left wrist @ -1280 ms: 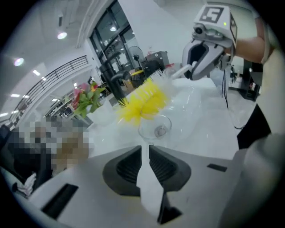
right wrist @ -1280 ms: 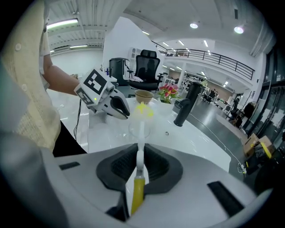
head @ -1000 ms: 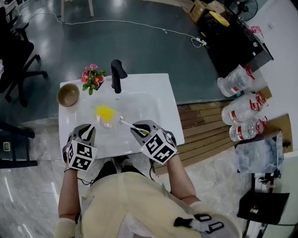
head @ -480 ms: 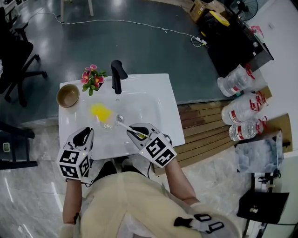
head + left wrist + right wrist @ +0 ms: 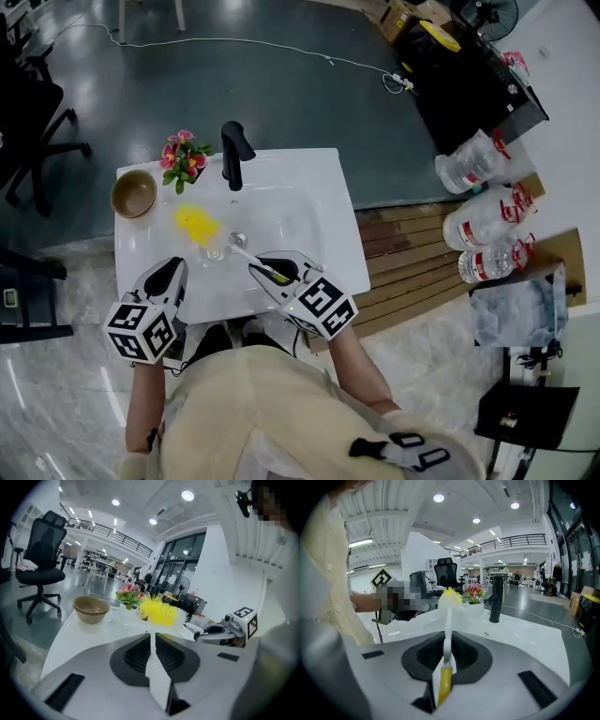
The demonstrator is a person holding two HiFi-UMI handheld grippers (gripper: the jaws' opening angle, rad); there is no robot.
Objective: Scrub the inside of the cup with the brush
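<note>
Your right gripper (image 5: pixel 259 266) is clamped on the brush (image 5: pixel 447 648). Its jaws pinch the white shaft just above the yellow grip, and the yellow bristle head (image 5: pixel 198 225) points away from you over the white sink (image 5: pixel 314 202). The clear cup (image 5: pixel 215 251) sits in the basin, ahead of and between your two grippers, just beside the bristles. Whether the bristles touch it cannot be told. Your left gripper (image 5: pixel 174 268) hovers at the sink's near edge, apart from the cup. Its jaws have just been closing and sit nearly together, with only a thin slit left and nothing between them. Along the far rim are a black faucet (image 5: pixel 234 155), a pot of pink flowers (image 5: pixel 185 157) and a brown bowl (image 5: pixel 134 193).
</note>
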